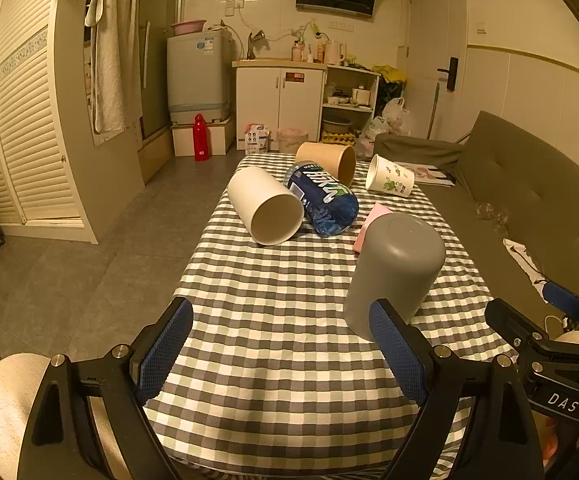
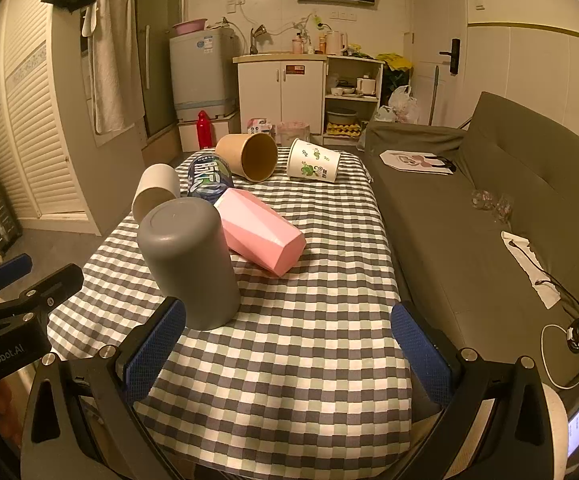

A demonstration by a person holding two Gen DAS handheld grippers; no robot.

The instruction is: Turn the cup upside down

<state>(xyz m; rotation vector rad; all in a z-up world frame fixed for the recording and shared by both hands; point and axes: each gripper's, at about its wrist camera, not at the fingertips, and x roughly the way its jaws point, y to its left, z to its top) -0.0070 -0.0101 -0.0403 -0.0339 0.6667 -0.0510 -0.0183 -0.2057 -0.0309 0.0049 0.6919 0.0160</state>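
A grey cup stands upside down on the checked tablecloth, its flat bottom up; it also shows in the right wrist view. My left gripper is open and empty, with its right finger just in front of the cup's lower edge. My right gripper is open and empty, with its left finger close to the cup's base. A pink faceted cup lies on its side behind the grey one.
A white cup, a blue-labelled bottle, a brown paper cup and a printed paper cup lie on their sides at the table's far end. A grey sofa runs along the right. Floor lies to the left.
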